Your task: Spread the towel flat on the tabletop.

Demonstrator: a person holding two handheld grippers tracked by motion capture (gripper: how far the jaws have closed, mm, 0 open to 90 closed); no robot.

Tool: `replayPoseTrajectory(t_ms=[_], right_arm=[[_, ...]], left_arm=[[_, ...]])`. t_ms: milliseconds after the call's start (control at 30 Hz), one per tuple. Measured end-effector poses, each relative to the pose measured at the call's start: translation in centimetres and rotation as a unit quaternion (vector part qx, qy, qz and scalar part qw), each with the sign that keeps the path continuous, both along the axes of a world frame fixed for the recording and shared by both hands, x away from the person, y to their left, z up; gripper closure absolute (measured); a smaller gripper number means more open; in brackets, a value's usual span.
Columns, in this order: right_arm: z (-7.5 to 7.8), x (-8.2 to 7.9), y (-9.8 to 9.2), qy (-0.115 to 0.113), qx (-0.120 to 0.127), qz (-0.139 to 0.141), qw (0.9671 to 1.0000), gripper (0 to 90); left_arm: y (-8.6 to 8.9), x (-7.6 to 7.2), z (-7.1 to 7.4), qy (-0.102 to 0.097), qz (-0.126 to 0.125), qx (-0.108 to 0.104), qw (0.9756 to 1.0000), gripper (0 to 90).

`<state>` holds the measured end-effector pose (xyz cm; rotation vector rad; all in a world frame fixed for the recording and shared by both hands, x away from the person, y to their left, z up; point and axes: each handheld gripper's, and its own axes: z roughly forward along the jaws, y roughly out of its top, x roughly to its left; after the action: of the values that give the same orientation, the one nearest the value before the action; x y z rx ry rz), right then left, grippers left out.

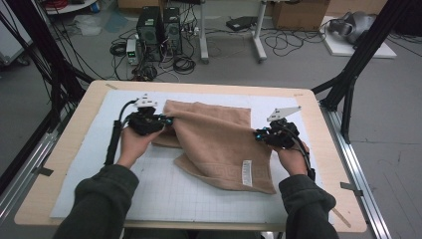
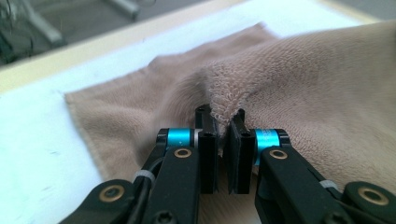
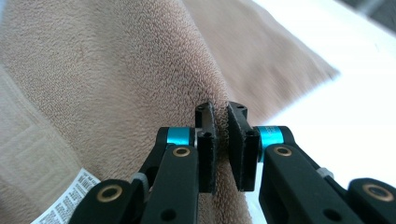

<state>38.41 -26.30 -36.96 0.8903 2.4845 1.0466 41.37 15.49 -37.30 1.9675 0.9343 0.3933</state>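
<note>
I had my left claw (image 2: 223,122) and right claw (image 3: 221,122) each clenched on an edge of the towel (image 1: 214,139), which looked soft, light, limp, best pinched at its edges.

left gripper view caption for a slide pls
Left claw shut on a pinched fold of the tan towel above the white mat.

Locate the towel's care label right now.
In the high view the white care label sits on the tan towel near its front hem, right of centre, just left of the right claw; it also shows bottom-left in the right gripper view.
</note>
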Motion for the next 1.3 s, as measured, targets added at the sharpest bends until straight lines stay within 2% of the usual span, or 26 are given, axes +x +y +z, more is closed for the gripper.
replayPoseTrajectory(t_ms=[67, 100, 167, 200, 300, 433, 467, 500, 567, 700, 800, 933, 1000, 1100, 1200, 1300], right_arm=[[-1.2, 0.9, -0.5, 0.019, -0.009, -0.022, 0.9995, 82.8], [-1.9, 1.3, -0.7, 0.033, -0.013, -0.029, 0.9989, 82.7], [-3.2, 1.8, -0.8, 0.053, -0.014, -0.037, 0.9978, 81.6], [-3.7, 1.9, -0.8, 0.06, -0.009, -0.037, 0.9975, 80.3], [-4.2, 1.6, -0.7, 0.059, -0.008, -0.03, 0.9978, 74.3], [-3.1, 0.5, -1.2, 0.037, 0.013, -0.025, 0.9989, 66.9], [-2.8, 0.1, -1.2, 0.03, 0.017, -0.024, 0.9991, 65.9], [-2.5, -0.3, -1.2, 0.022, 0.019, -0.019, 0.9994, 65.2], [-1.9, -1.2, -1.0, 0.01, 0.016, -0.008, 0.9998, 63.2], [-1.3, -3.1, -0.3, -0.008, 0.021, 0.014, 0.9996, 59.9], [-1.3, -4.1, 0.1, -0.009, 0.032, 0.031, 0.999, 57.3], [-2.2, -4.8, 1.1, 0.01, 0.045, 0.06, 0.9972, 53.4], [-2.9, -4.8, 1.4, 0.015, 0.051, 0.067, 0.9963, 52.8], [-3.9, -4.8, 1.7, 0.027, 0.049, 0.067, 0.9962, 49.8], [-4.6, -5.0, 1.6, 0.034, 0.057, 0.066, 0.9956, 49.1], [-5.1, -5.0, 1.5, 0.037, 0.051, 0.063, 0.996, 48.7]], left_arm=[[-1.2, 1.5, -1.6, 0.019, 0.011, 0.026, 0.9994, 81.5], [-1.6, 2.0, -2.4, 0.038, 0.015, 0.037, 0.9985, 77.2], [-1.6, 2.4, -3.5, 0.063, 0.012, 0.053, 0.9965, 67.3], [-1.5, 2.3, -3.7, 0.066, 0.013, 0.053, 0.9963, 64.2], [0.2, 1.5, -3.1, 0.054, 0.014, 0.04, 0.9977, 57.1], [3.0, 0.0, -1.4, 0.034, 0.022, 0.009, 0.9991, 53.5], [3.6, -0.5, -1.1, 0.028, 0.019, -0.002, 0.9994, 53.2], [4.0, -1.0, -0.8, 0.03, 0.012, -0.001, 0.9995, 53.5], [4.3, -2.3, -0.5, 0.012, -0.003, -0.012, 0.9999, 54.4], [3.7, -4.2, -1.8, 0.024, -0.038, -0.003, 0.999, 60.4], [2.9, -5.2, -3.0, 0.027, -0.061, -0.001, 0.9978, 60.1], [1.3, -6.0, -3.6, 0.026, -0.101, 0.014, 0.9945, 60.1], [0.6, -6.2, -3.8, 0.025, -0.112, 0.019, 0.9932, 62.6], [-0.1, -6.2, -4.3, 0.035, -0.13, 0.025, 0.9906, 65.4], [-0.7, -6.3, -4.8, 0.04, -0.141, 0.026, 0.9889, 67.2], [-1.3, -6.1, -5.1, 0.044, -0.146, 0.034, 0.9877, 67.7]])
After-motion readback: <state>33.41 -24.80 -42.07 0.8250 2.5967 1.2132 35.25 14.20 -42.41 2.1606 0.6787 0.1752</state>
